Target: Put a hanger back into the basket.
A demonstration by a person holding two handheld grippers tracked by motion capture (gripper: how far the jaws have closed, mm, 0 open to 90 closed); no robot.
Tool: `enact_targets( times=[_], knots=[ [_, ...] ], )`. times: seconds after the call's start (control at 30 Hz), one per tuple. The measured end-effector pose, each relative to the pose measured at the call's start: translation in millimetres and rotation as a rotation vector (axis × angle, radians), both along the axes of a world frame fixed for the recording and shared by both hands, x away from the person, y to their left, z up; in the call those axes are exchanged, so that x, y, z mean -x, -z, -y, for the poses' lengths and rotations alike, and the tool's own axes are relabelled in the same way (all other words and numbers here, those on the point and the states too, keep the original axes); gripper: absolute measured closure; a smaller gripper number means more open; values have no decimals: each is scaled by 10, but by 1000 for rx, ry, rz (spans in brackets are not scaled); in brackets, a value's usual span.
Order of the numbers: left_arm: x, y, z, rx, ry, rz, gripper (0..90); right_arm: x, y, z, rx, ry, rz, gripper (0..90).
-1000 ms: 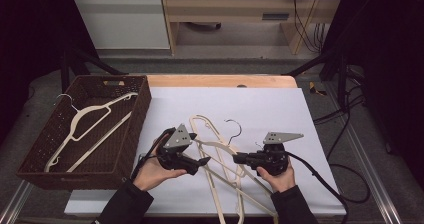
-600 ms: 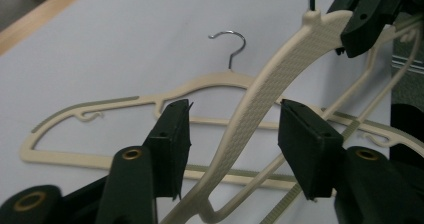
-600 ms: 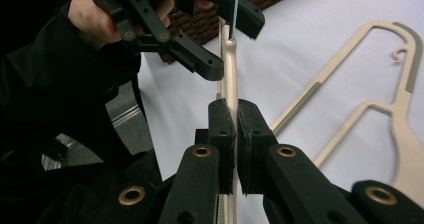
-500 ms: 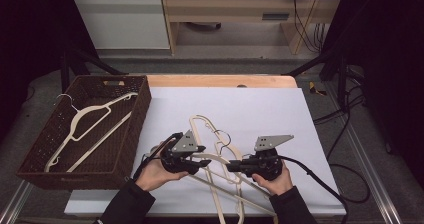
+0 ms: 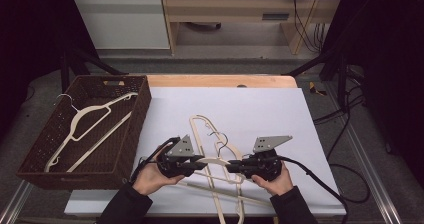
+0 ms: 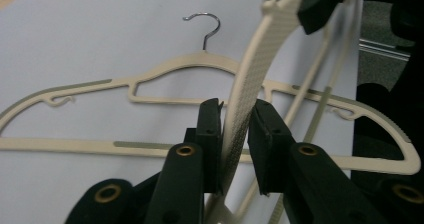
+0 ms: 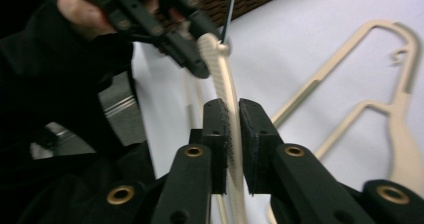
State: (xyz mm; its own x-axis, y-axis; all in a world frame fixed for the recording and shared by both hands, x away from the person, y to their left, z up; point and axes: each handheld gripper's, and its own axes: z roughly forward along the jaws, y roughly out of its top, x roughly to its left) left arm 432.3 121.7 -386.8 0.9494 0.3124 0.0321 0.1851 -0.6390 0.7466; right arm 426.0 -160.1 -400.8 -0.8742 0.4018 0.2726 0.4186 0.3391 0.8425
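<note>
- Your left claw (image 5: 200,162) is clamped on the cream hanger (image 5: 216,160) in the lower middle of the high view; the left gripper view shows both jaws pressed against the hanger's textured arm (image 6: 239,118).
- Your right claw (image 5: 231,167) grips the same hanger from the other side; in the right gripper view its jaws are closed tight on the arm (image 7: 233,115).
- The held hanger spans between the two claws, above the white counter (image 5: 260,109) surface. In the right gripper view its metal hook rises at the top centre, just beside the left claw (image 7: 192,64).
- More cream hangers (image 5: 200,126) lie loose on the counter under and beyond the held one, overlapping. One lies flat with its hook toward the top of the left gripper view (image 6: 165,69).
- The brown wicker basket (image 5: 142,114) sits at the left of the high view, touching the counter's left edge. It holds one cream hanger (image 5: 87,121) lying diagonally, hook toward the basket's upper left corner.
- Your hands (image 5: 150,176) enter from the bottom edge, in dark sleeves.
</note>
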Motion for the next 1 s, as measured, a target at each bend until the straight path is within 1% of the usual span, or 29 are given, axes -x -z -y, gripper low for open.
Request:
enact_targets(
  times=[0.03,0.13,0.23,0.27,0.3,0.33,0.37,0.4,0.47,0.53,0.57,0.6,0.63,0.67,0.7,0.8,0.83,0.87,0.9,0.93,0.97,1.0],
  knots=[
    [18,7,6,12,2,-11,791,3,-4,5,4,13,21,782],
    [48,13,13,16,0,-13,814,12,-18,12,2,36,55,735],
    [92,33,18,36,4,-38,840,21,-21,8,0,63,85,676],
    [92,33,18,36,4,-38,849,22,-21,8,-1,69,92,658],
    [115,39,31,43,4,-52,858,26,-23,9,3,81,104,644],
    [115,39,31,43,4,-52,866,27,-22,11,7,89,121,632],
    [138,35,35,33,-5,-33,868,29,-24,15,13,95,134,618],
    [143,37,30,38,-9,-33,869,31,-27,20,16,96,143,601],
    [149,42,6,63,-21,-44,869,40,-39,34,14,93,146,561],
    [150,30,-36,66,-43,-34,869,57,-66,63,19,104,167,512],
    [150,30,-36,66,-43,-34,869,65,-82,84,23,115,179,480],
    [151,7,-85,80,-74,-26,869,75,-96,109,24,127,189,449],
    [151,-7,-111,90,-91,-27,870,85,-110,138,22,138,197,429],
    [151,-7,-111,90,-91,-27,870,85,-110,138,22,138,197,429],
    [150,-33,-161,107,-118,-20,870,100,-125,211,2,165,209,381],
    [162,-78,-221,114,-157,1,869,101,-122,326,-21,229,212,313],
    [165,-95,-241,115,-166,10,869,98,-118,361,-24,254,213,284],
    [165,-95,-241,115,-166,10,869,98,-118,361,-24,254,213,284],
    [164,-127,-284,125,-186,18,869,94,-112,421,-26,298,217,248],
    [164,-127,-284,125,-186,18,869,91,-109,442,-26,316,220,221],
    [162,-164,-336,135,-201,27,869,87,-106,462,-22,330,222,197],
    [161,-183,-364,144,-209,25,869,85,-104,482,-16,345,226,180]
  ],
)
